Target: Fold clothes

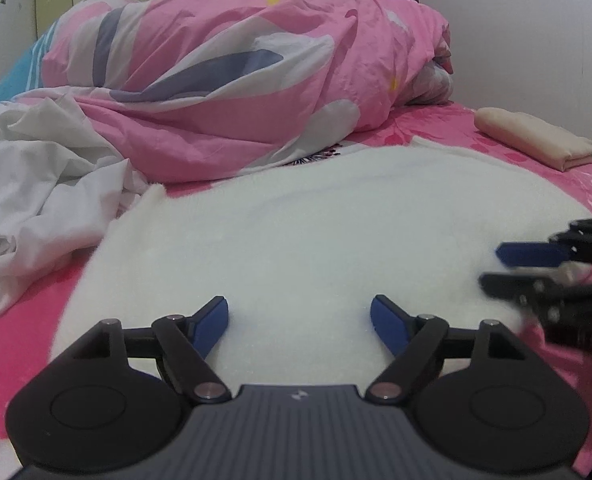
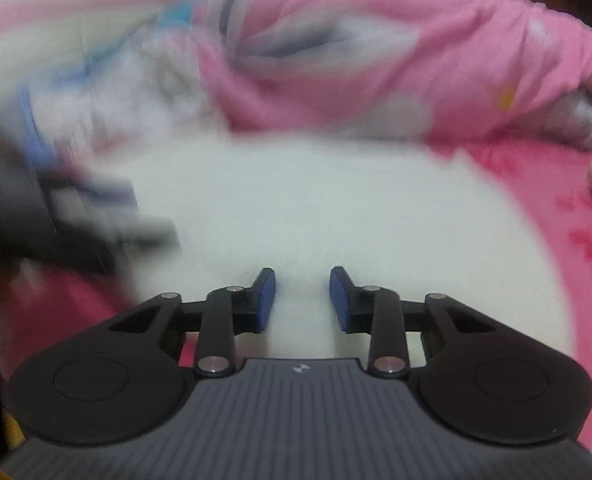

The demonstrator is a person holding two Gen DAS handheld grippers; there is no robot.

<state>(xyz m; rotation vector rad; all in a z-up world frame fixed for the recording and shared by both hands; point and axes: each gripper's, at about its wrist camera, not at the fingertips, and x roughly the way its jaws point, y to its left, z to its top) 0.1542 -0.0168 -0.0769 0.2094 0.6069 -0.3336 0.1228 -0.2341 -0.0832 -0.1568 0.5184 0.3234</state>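
Note:
A white fluffy garment (image 1: 315, 232) lies spread flat on the pink bed sheet (image 1: 20, 320). My left gripper (image 1: 299, 312) hovers low over its near part, jaws wide open and nothing between them. My right gripper (image 1: 503, 268) reaches in from the right edge of the left wrist view, over the garment's right side. In the blurred right wrist view the same white garment (image 2: 315, 200) fills the middle. There my right gripper (image 2: 302, 280) shows a clear gap between its blue pads, which press on nothing. The left gripper (image 2: 76, 208) is a dark smear at the left.
A bunched pink patterned duvet (image 1: 236, 80) lies across the back of the bed. A crumpled white garment (image 1: 44, 184) sits at the left. A folded beige cloth (image 1: 535, 136) rests at the right near the bed's edge. Behind all this stand a wall and pale cupboards (image 1: 56, 4).

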